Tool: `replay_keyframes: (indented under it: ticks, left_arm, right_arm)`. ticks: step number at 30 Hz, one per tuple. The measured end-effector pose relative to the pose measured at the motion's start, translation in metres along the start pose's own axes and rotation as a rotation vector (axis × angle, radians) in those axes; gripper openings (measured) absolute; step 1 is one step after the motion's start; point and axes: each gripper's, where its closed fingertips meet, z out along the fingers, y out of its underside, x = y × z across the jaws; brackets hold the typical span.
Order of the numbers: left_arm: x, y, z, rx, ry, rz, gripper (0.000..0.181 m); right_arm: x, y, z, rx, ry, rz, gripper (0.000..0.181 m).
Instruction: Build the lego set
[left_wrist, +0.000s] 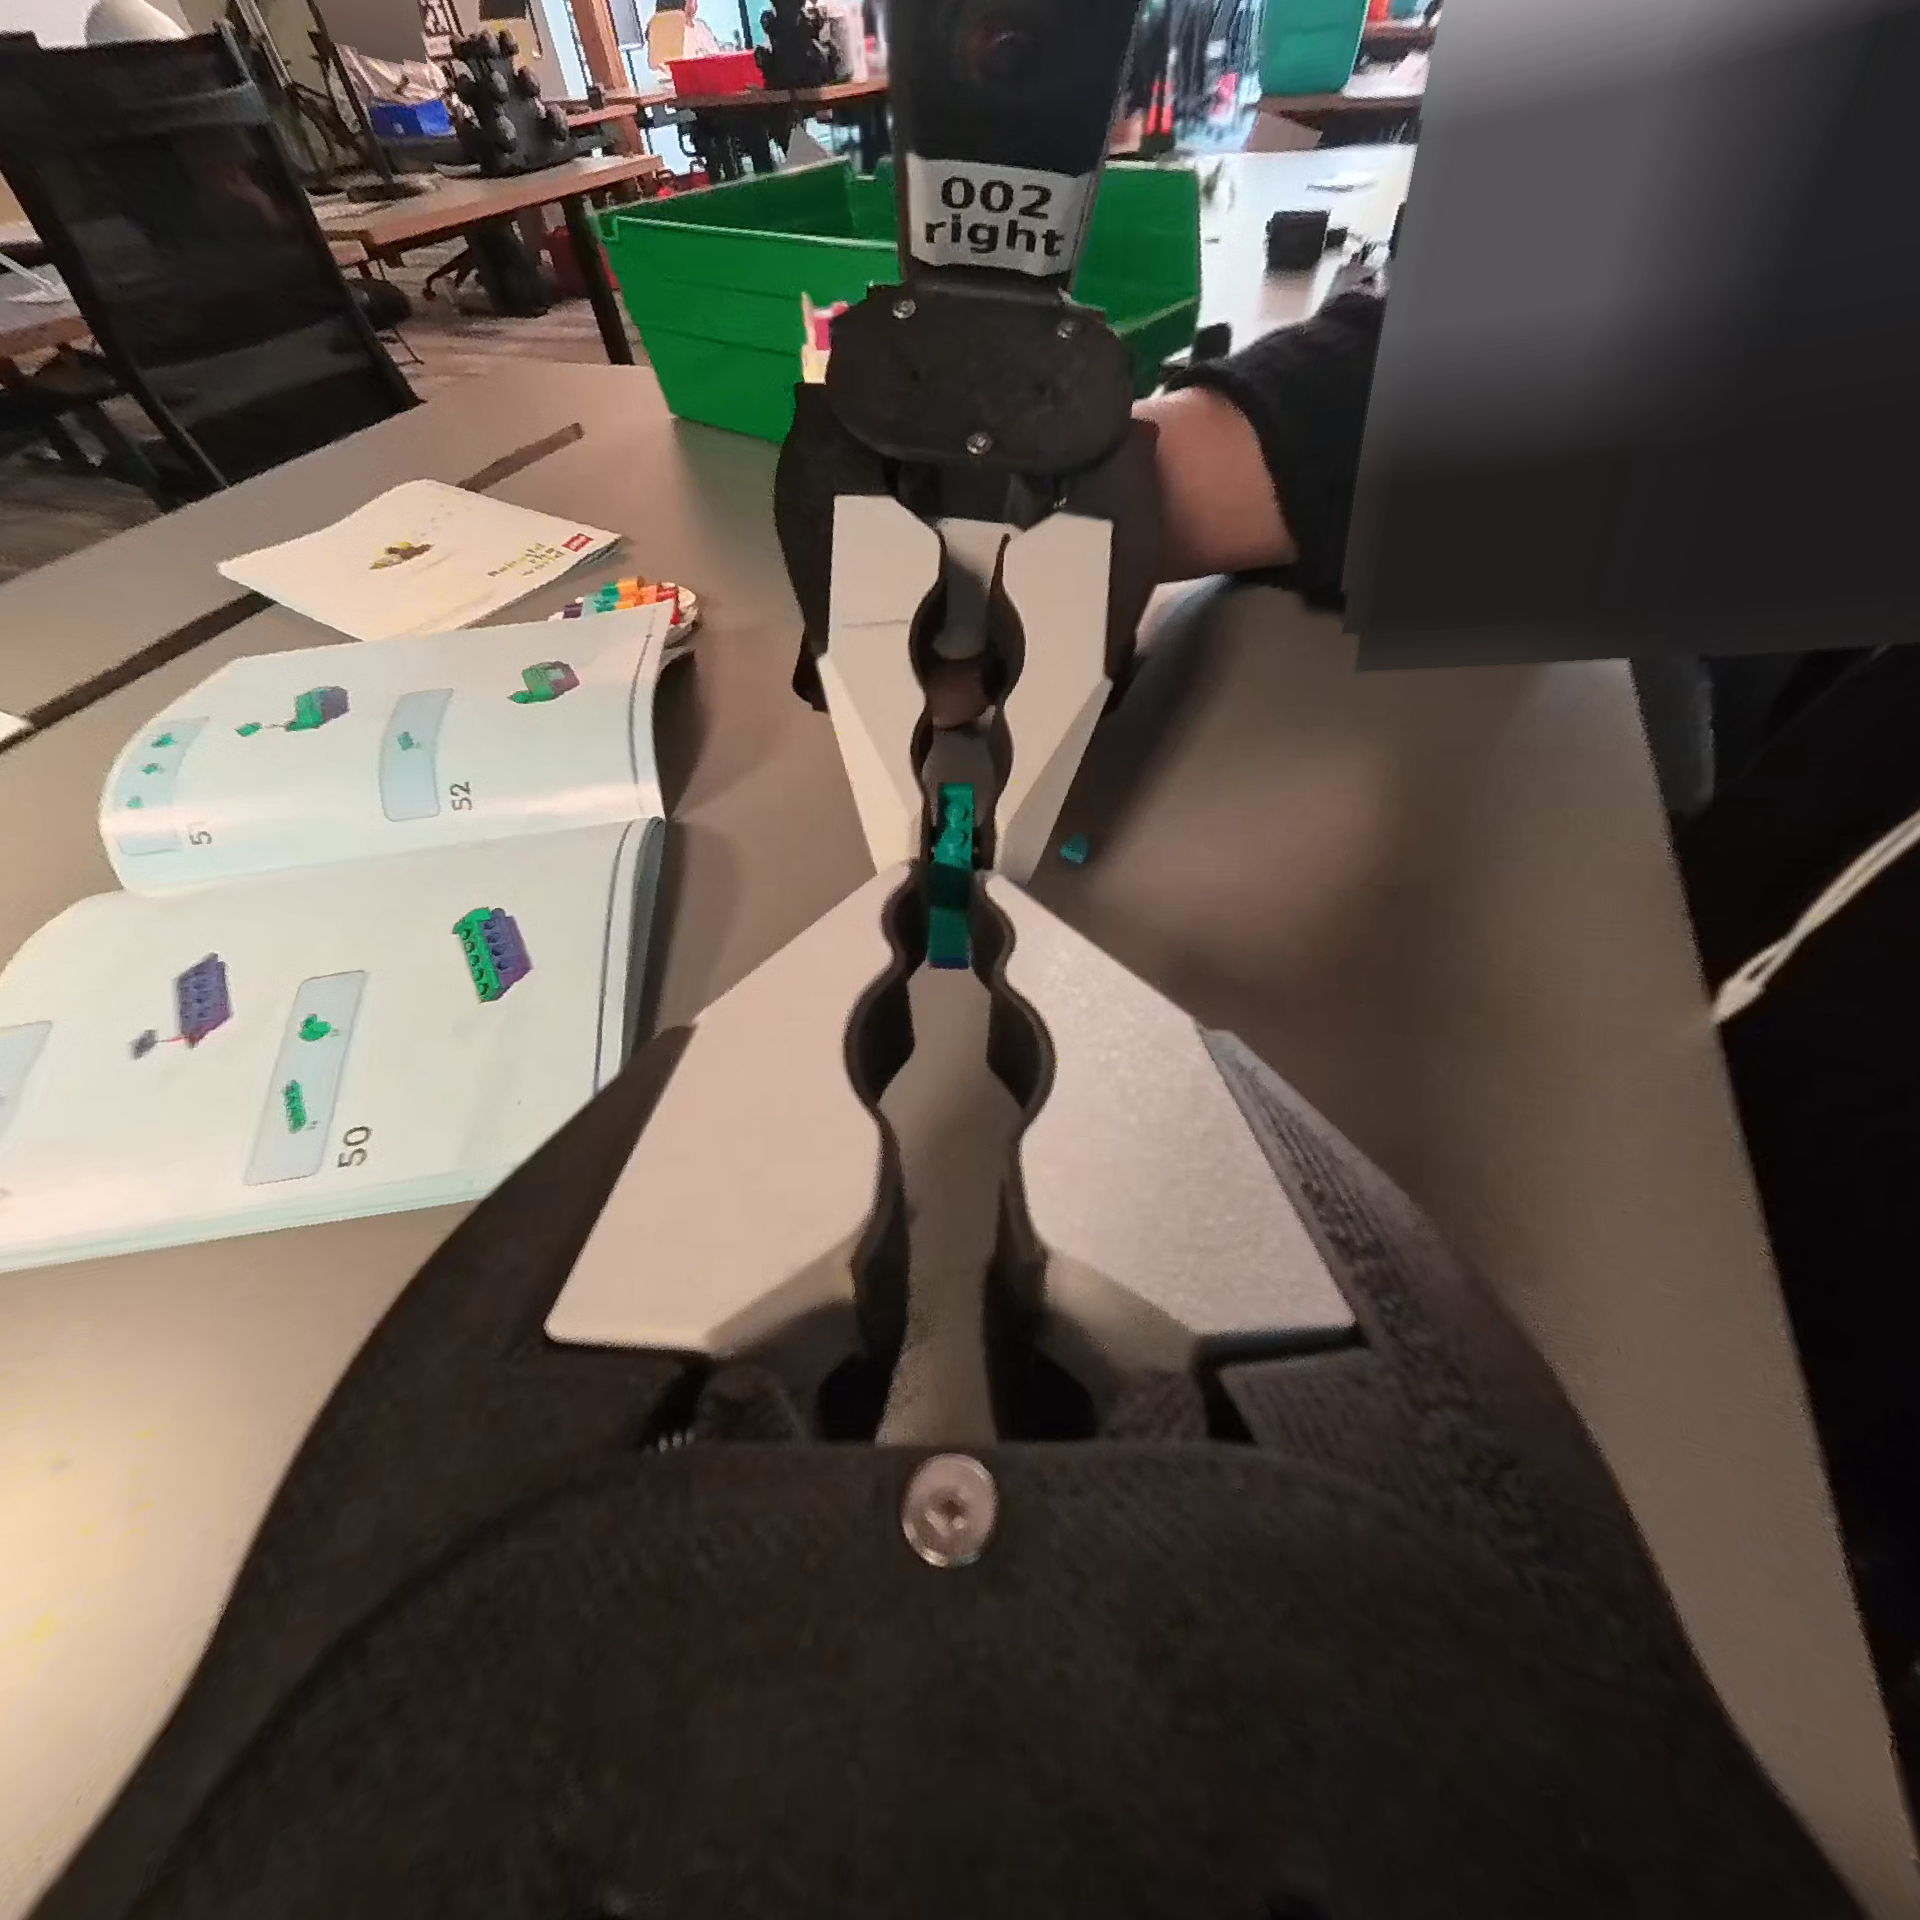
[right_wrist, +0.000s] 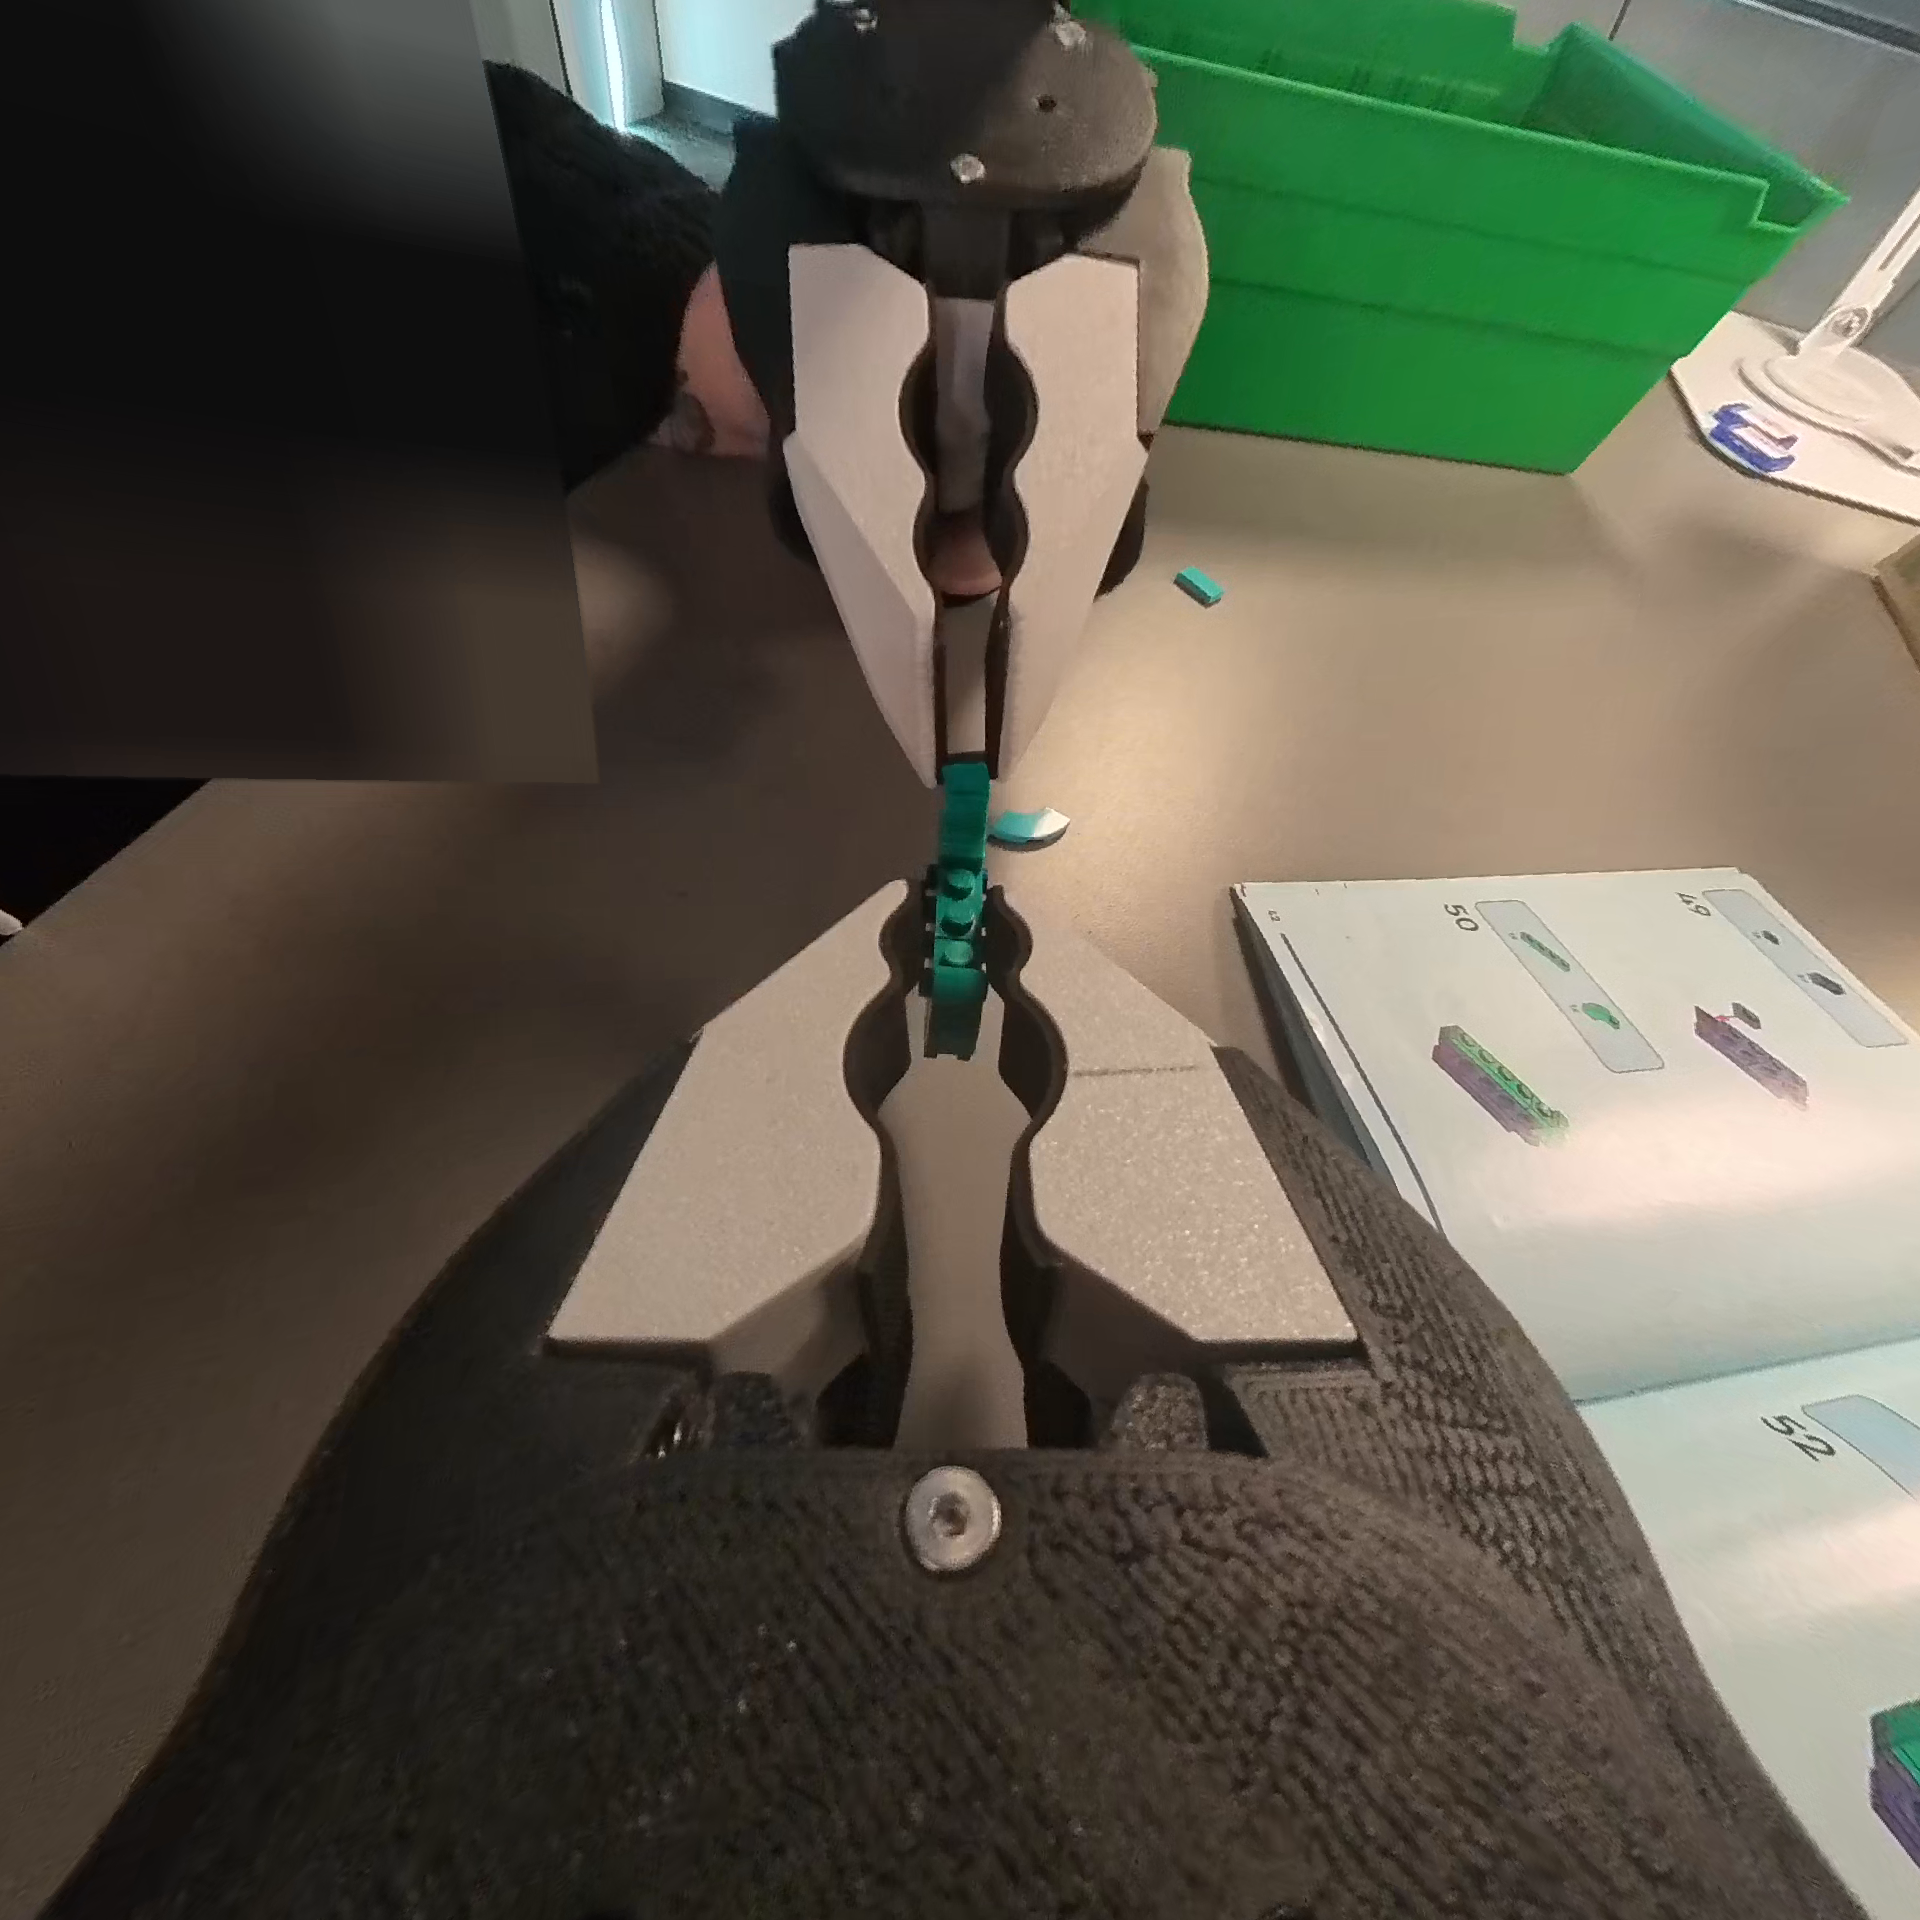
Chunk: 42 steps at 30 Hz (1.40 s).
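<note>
Two hand-held grippers, left (left_wrist: 948, 914) and right (right_wrist: 961, 966), each clench teal lego pieces (right_wrist: 958, 935) before a green bin (right_wrist: 1455, 260), contents hidden.

Two matching black-and-grey hand-held grippers

The left hand-held gripper (left_wrist: 948, 914) and right hand-held gripper (right_wrist: 954, 935) each have a rough-textured black printed body, a silver screw (right_wrist: 952, 1517) at the base, and two pale grey wedge-shaped fingers (left_wrist: 769, 1132) with wavy black inner edges. The right one carries a white label (left_wrist: 992, 218); the person wears a black sleeve (left_wrist: 1309, 416).
</note>
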Motion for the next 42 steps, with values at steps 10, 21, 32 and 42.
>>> replay_keyframes:
  ticks: [10,21,32,42]
  left_arm:
    - [-0.003,-0.010,-0.004,0.075,0.043,-0.101,0.006]
    - [-0.005,-0.011,-0.006,0.091,0.083,-0.145,0.007]
    - [-0.008,-0.007,-0.004,0.063,0.112,-0.214,0.006]
    - [-0.001,-0.005,0.004,0.028,0.130,-0.159,0.007]
  right_arm:
    - [0.003,-0.009,-0.002,0.063,-0.006,0.070,0.008]
    - [0.006,-0.012,-0.002,0.077,0.021,0.087,0.008]
    - [0.010,-0.007,-0.001,0.046,0.063,0.043,0.008]
    - [0.005,-0.011,0.004,0.055,0.049,0.019,0.009]
